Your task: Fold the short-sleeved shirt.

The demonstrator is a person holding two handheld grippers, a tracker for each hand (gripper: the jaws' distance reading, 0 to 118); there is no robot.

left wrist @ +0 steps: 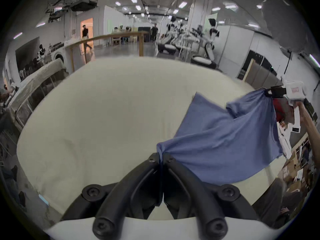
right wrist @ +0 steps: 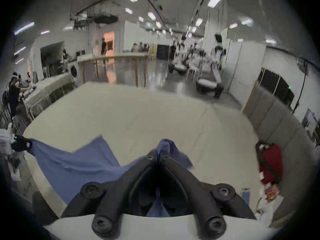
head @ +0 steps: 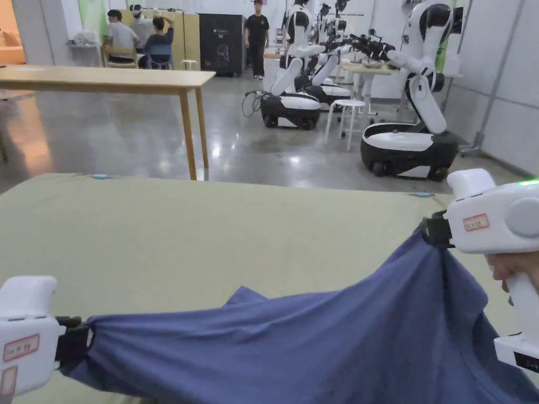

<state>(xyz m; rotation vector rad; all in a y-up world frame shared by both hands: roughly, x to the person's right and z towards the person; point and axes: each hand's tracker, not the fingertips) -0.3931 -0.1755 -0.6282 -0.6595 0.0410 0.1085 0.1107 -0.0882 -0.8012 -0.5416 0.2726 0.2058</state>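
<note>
In the head view, the blue shirt (head: 326, 342) is held stretched left to right above the pale green counter (head: 184, 231), its long axis rising from the left gripper (head: 79, 342) to the right gripper (head: 434, 231); wheeled robots (head: 416, 131) are parked on the polished floor beyond. In the left gripper view, both jaws are seen clamped on a bunched shirt edge. In the right gripper view, both jaws are likewise pressed together on the cloth.

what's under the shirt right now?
The shirt, stretched between the left gripper and right gripper, hangs over the cloth-covered table. Bare cloth shows around it; whatever lies beneath the fabric is covered.
</note>
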